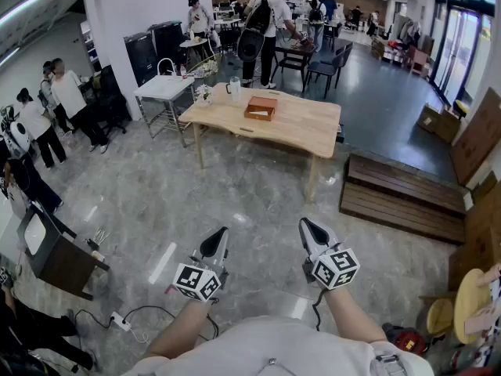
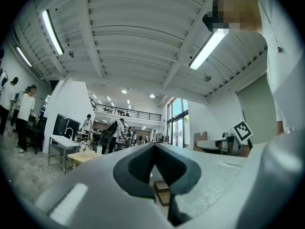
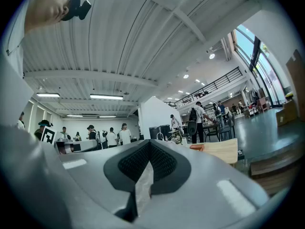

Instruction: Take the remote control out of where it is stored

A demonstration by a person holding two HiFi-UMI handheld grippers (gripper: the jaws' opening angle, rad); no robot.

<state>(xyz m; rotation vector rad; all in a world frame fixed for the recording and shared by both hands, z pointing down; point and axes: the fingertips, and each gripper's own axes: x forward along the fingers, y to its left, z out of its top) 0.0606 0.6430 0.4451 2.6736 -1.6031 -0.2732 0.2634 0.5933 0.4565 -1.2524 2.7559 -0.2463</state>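
The left gripper [image 1: 222, 232] and the right gripper [image 1: 305, 224] are held side by side, low in the head view, at the ends of the person's forearms. Both point forward over a grey marbled floor [image 1: 156, 202]. Each gripper's own view shows its dark ribbed jaws closed together at the tips with nothing between them, so both are empty. Well ahead of them stands a light wooden surface [image 1: 305, 128]. A shallow open wooden box [image 1: 261, 108] sits near its middle, toward the far edge. A clear jug [image 1: 233, 90] stands at the far left corner of the surface. The remote control cannot be made out from this distance, and the contents of the box are too small to tell. A white metal table [image 1: 160, 88] stands just left of the surface, and a low dark wooden platform [image 1: 399, 194] lies on the floor to its right. Several people [image 1: 66, 100] stand along the left wall, and others are gathered at tables farther back.
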